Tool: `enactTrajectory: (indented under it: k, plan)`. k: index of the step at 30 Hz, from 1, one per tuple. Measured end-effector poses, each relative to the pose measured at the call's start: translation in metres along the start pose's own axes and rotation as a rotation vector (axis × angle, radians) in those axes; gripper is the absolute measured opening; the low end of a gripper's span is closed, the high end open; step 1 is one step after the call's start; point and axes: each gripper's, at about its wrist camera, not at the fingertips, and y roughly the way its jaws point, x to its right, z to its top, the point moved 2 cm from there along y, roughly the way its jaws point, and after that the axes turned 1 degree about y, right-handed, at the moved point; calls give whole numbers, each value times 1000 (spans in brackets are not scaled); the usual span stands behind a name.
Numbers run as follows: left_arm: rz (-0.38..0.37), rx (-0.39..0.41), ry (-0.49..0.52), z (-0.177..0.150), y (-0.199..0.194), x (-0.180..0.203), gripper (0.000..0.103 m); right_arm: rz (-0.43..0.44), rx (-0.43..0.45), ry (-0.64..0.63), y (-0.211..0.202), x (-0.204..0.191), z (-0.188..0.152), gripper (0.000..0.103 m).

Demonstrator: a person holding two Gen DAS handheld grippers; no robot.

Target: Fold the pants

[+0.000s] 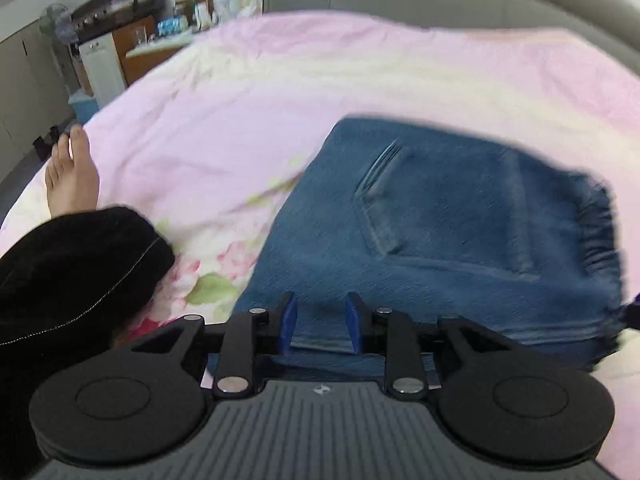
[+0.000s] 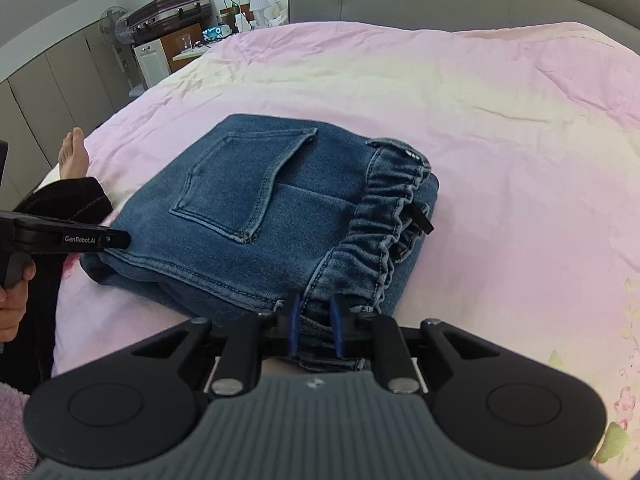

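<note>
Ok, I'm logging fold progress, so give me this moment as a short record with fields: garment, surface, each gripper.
garment: blue denim pants, folded into a compact stack, back pocket on top
waistband: elastic waistband along the stack's right edge in the right wrist view
surface: pink bed cover
right gripper: right gripper, jaws closed on the near waistband corner
left gripper: left gripper at the stack's near left edge, denim between the jaws, grip unclear
</note>
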Motion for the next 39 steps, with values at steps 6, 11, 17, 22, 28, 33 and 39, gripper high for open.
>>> enactTrajectory:
  k: [6, 11, 17, 22, 28, 33, 39]
  plan:
    - [-51, 210, 30, 22, -85, 51, 49, -20, 142, -10, -79, 5, 25, 61]
    - [-89, 382, 88, 38, -155, 88, 78, -56, 306, -63, -171, 6, 42, 82]
    - [-45, 577, 176, 26, -222, 132, 98, -176, 489, -85, -265, 7, 21, 98]
    - [-53, 657, 200, 3, -249, 159, 101, -235, 510, -66, -303, 10, -21, 98]
    - [-117, 629, 190, -25, -260, 167, 101, -248, 501, 24, -325, 16, -65, 98]
    - [-152, 590, 153, -54, -257, 162, 101, -282, 515, 86, -331, 16, -94, 98]
    - [-108, 517, 187, -80, -233, 165, 101, -246, 514, 94, -325, 8, -126, 98]
